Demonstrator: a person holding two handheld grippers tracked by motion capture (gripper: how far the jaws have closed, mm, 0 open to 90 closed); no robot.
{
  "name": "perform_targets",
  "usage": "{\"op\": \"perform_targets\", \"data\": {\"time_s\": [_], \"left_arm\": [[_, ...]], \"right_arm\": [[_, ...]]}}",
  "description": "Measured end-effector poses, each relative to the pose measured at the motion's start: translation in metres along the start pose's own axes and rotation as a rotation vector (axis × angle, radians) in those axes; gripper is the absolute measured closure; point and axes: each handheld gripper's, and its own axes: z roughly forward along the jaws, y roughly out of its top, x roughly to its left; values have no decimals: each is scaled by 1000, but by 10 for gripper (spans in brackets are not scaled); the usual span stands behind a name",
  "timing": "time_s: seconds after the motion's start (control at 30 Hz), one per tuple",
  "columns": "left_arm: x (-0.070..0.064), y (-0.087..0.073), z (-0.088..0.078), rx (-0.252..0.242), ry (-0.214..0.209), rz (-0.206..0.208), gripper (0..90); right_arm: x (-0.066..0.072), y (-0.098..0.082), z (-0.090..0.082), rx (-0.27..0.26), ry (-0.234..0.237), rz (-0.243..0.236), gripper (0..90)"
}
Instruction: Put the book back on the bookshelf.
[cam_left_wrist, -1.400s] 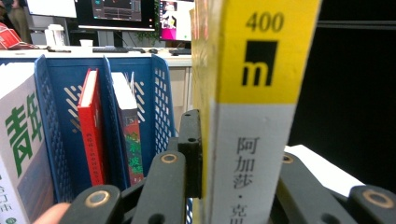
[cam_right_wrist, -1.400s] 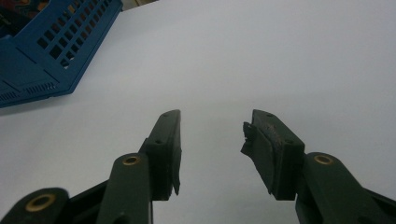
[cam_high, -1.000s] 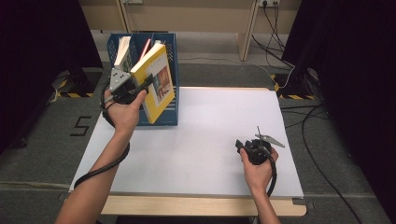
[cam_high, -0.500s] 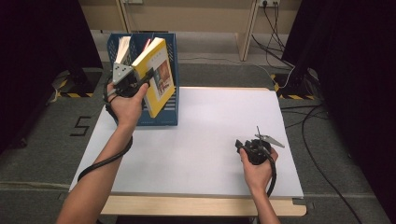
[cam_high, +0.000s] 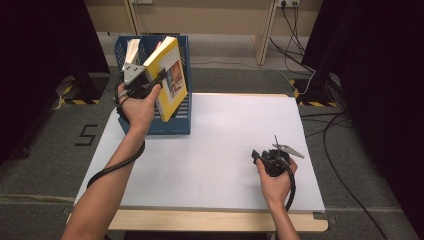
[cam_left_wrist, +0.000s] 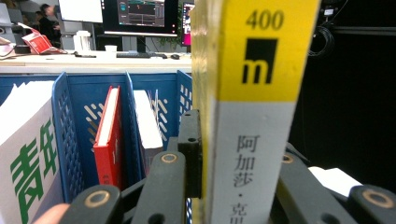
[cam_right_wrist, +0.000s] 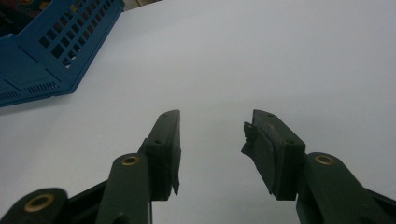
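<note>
A thick yellow book (cam_high: 170, 75) with a yellow-and-white spine (cam_left_wrist: 252, 107) is held tilted above the right slot of the blue file rack (cam_high: 177, 125). My left gripper (cam_high: 150, 80) is shut on the book, one jaw on each cover near the spine. In the left gripper view the rack's dividers (cam_left_wrist: 65, 135) stand behind, with a red book (cam_left_wrist: 108, 140) and a white book (cam_left_wrist: 25, 154) in its slots. My right gripper (cam_right_wrist: 212, 140) rests low over the white table (cam_high: 225, 140) at the right front, open with nothing between its jaws; its body (cam_high: 270, 161) sits in the person's hand.
The rack (cam_right_wrist: 42, 42) stands at the table's back left corner. Cables (cam_high: 330, 130) run on the floor to the right of the table. A wooden edge (cam_high: 210, 222) borders the table's near side.
The left gripper has carried the yellow book a little farther back, over the rack. The right gripper has stayed where it was.
</note>
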Motion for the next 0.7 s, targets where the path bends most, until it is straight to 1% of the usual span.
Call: {"op": "perform_targets", "data": {"time_s": [0.17, 0.3, 0.4, 0.43, 0.47, 0.53, 0.63, 0.67, 0.7], "left_arm": [[0, 0, 5, -3, 11, -1, 753], [0, -1, 10, 5, 31, 0, 753], [1, -1, 12, 5, 31, -1, 753], [1, -1, 12, 3, 31, -3, 753], [1, -1, 14, 4, 34, -1, 753], [1, -2, 15, 4, 37, 1, 753], [1, -3, 18, 5, 39, 1, 753], [2, -3, 19, 2, 37, -1, 753], [2, -4, 20, 2, 38, -4, 753]], "right_arm": [[-1, 0, 0, -2, 2, -4, 538], [-1, 0, 0, -1, 0, -6, 538], [-1, 0, 1, -3, 0, -6, 538], [0, -1, 1, -2, 2, 1, 538], [-1, 0, 0, -1, -2, -11, 538], [-1, -1, 0, 1, 0, -11, 538], [0, -1, 1, -1, 3, 0, 537], [0, -1, 0, 1, 2, -1, 538], [-1, -1, 0, -3, -1, -14, 538]]}}
